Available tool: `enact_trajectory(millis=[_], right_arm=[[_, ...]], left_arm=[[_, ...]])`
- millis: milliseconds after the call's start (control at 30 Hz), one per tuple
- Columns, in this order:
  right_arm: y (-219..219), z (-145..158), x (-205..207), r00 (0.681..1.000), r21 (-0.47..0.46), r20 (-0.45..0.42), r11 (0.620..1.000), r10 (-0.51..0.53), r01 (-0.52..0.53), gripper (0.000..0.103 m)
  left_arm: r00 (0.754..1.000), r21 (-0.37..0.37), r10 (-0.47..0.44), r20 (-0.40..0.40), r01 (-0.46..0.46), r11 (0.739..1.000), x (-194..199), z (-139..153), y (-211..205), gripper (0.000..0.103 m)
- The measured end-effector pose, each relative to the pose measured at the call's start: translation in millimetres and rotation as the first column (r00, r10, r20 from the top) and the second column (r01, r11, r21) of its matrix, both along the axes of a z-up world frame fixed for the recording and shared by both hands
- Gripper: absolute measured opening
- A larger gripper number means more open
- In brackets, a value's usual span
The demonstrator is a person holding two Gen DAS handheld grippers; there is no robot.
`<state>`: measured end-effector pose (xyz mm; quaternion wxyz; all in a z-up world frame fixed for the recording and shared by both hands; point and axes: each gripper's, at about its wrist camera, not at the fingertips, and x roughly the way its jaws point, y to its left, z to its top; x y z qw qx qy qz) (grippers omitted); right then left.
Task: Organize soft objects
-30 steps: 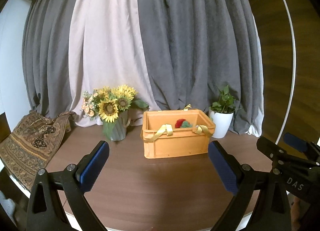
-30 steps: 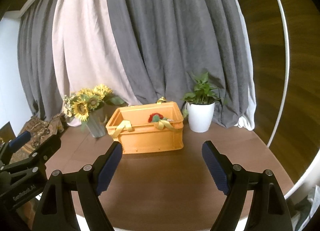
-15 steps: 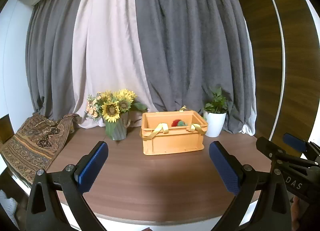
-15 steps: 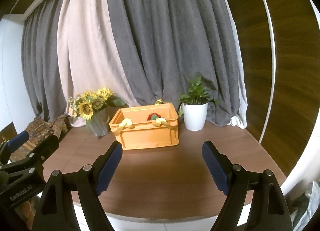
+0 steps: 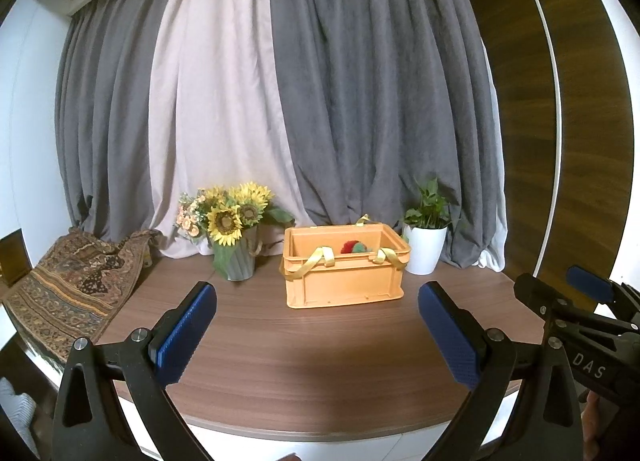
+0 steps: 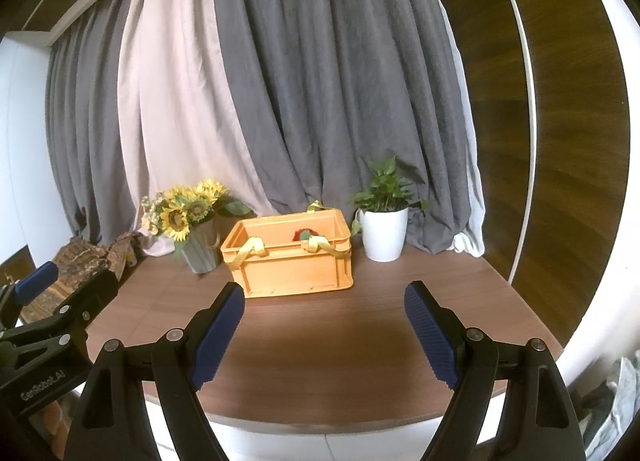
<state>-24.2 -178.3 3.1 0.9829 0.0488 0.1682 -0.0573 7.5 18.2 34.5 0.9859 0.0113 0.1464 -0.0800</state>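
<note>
Matt wood-grain table, smooth plastic crate, soft cloth curtains

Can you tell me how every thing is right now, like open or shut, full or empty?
left gripper: open, empty
right gripper: open, empty
orange crate: upright, lidless, yellow straps over rim
red and green soft toy: inside crate
sunflower vase: upright
potted plant: upright
patterned cloth: draped, rumpled
curtains: drawn shut

Sunflower vase, potted plant, patterned cloth — grey-white curtains
</note>
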Motion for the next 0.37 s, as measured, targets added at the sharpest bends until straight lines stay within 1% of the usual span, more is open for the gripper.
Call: enact_trajectory(millis=[367], right_arm=[[1.8, -0.2, -2.0, 1.0, 0.0, 0.002, 1.0, -0.004, 0.004, 0.083]], left_arm=[[1.0, -0.003, -0.006, 0.001, 0.006, 1.0, -9.3, 2.2, 0.8, 0.103]])
